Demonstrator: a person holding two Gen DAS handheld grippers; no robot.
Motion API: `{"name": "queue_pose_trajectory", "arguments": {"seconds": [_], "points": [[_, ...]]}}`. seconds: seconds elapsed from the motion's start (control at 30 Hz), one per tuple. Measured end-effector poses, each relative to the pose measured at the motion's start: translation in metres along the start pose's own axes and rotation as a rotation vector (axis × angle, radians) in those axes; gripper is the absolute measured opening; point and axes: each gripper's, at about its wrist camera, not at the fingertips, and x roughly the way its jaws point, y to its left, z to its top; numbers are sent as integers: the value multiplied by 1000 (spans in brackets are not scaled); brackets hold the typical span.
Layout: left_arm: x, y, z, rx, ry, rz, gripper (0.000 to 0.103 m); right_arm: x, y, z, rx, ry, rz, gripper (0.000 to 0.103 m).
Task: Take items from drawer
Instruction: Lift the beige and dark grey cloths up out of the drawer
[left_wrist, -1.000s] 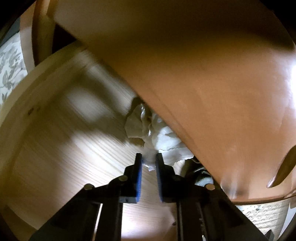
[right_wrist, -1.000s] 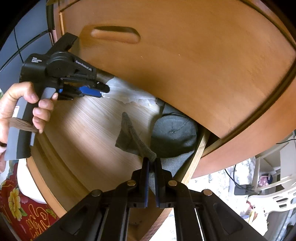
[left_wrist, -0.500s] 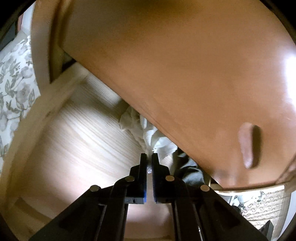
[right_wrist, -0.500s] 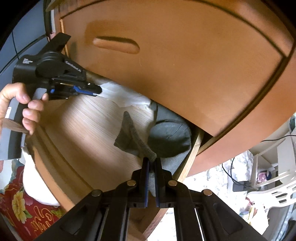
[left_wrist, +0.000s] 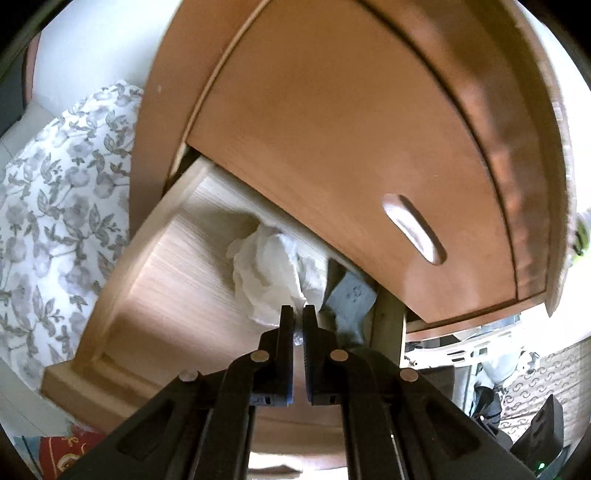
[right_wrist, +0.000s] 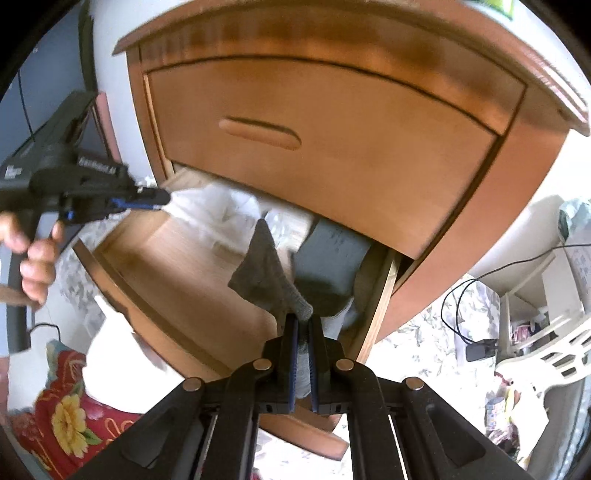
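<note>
We had our right gripper (right_wrist: 303, 321) clamped on the cuff of a grey sock (right_wrist: 267, 275), the knit pinched between the blue pads and the rest of it hanging out ahead over the open drawer (right_wrist: 155, 258). Our left gripper (left_wrist: 298, 312) was closed too, with a corner of white crumpled cloth (left_wrist: 266, 269) caught at its tips; the right wrist view showed that cloth stretched from those tips back into the drawer, though blur made the exact contact hard to judge. So 2 items were gripped, 1 in each claw, yet neither was clear of the drawer: the bulk of the cloth lay at the back under the closed upper drawer front (left_wrist: 332, 147), and the sock's far end looked as if it reached down toward the contents. Beyond them, in the drawer's right rear corner, sat a dark folded garment (right_wrist: 332, 258), which we judged untouched. We judged the task roughly midway: both grasps made, the lift out and setting down left to do, and at least 1 more item to fetch
</note>
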Motion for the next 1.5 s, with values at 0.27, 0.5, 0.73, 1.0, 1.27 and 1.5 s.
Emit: {"name": "queue_pose_trajectory", "arguments": {"seconds": [0.27,0.5,0.73,1.0,1.27,1.5], "points": [[-30,-13,4,51,-51,-1,4,-12,-1,9,94,-54,-12,6],[-79,-34,-3,139,-135,-36,3,-40,1,18,144,-123,-20,6],[-135,-49,-12,239,-239,-85,3,-93,17,25,125,-235,-38,6],[-215,-74,-34,366,-386,-152,3,-170,35,20,126,-391,-64,6],[-282,-93,-67,473,-470,-227,3,-247,65,8,76,-535,-88,6],[-313,-96,-97,534,-481,-262,3,-293,88,-11,37,-604,-98,6]]}}
